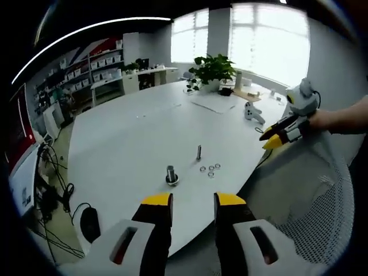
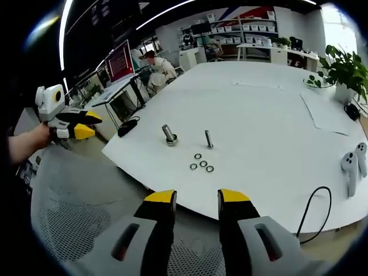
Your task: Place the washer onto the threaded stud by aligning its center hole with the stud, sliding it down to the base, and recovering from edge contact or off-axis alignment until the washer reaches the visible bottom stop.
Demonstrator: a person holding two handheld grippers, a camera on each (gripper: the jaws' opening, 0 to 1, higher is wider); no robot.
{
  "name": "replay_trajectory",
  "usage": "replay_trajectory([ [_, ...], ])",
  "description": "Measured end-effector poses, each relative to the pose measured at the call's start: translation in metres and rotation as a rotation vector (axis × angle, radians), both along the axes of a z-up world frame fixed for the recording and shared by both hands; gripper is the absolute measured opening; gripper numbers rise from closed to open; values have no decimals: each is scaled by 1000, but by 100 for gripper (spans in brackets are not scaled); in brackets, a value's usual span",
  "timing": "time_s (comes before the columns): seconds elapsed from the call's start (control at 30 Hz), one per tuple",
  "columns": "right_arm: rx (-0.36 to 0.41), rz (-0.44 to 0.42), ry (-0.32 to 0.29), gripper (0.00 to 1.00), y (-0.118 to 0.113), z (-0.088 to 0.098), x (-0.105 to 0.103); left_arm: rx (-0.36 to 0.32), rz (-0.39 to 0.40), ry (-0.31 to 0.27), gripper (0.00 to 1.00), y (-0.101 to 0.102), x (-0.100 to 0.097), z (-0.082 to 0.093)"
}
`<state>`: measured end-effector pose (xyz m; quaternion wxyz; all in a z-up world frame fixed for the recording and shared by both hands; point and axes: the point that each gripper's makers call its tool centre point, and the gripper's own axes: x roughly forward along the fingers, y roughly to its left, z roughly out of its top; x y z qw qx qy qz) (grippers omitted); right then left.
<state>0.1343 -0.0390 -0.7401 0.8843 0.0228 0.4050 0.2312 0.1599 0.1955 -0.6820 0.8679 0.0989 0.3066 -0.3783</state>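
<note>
A big white oval surface [image 1: 144, 126] takes up the middle of an open office, with bright windows [image 1: 259, 34] behind it and shelving [image 1: 95, 66] lined with white boxes along one wall. In the right gripper view the same surface [image 2: 259, 103] runs toward a red monitor [image 2: 119, 62] on a side desk, where a person sits. A grey mesh chair back [image 1: 310, 213] stands at the near edge of the surface, between the two hand-held grippers. A potted plant [image 1: 211, 70] sits at the far end, with a sheet of paper [image 1: 217, 102] lying flat in front of it; two white controllers [image 2: 352, 164] rest near a black cable [image 2: 313, 201].

Near the close edge stands a short, thick threaded stud [image 1: 171, 174] on a round base, upright, with a thinner bolt [image 1: 199, 152] upright just beside it. Four small washers [image 1: 210, 169] lie flat in a loose cluster near the bolt, apart from both studs; none is on a stud. In the right gripper view the stud [image 2: 169, 135], bolt [image 2: 209, 140] and washers [image 2: 201, 163] show the same layout.

The left hand-held gripper [image 1: 193, 202] hovers off the edge of the surface, jaws apart and empty. The right hand-held gripper [image 2: 196, 200] is likewise spread and holds nothing; it also shows in the left gripper view [image 1: 271, 140], held by a hand, yellow tips close together there.
</note>
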Motion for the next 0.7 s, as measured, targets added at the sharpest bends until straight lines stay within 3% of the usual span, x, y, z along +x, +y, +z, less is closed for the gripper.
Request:
replay_trajectory([
  [0.23, -10, -2, 14, 31, -1, -2, -2, -64, 37, 27, 27, 7, -4, -7],
  [0.33, -11, 2, 18, 31, 0, -3, -3, -6, -9, -4, 27, 3, -5, -12],
  [0.5, -25, 3, 35, 31, -2, -7, -4, 0, -46, 3, 29, -2, -14, -15],
  [0.7, -42, 22, 44, 31, 0, -9, -7, 68, -94, 7, 29, -5, -23, -27],
])
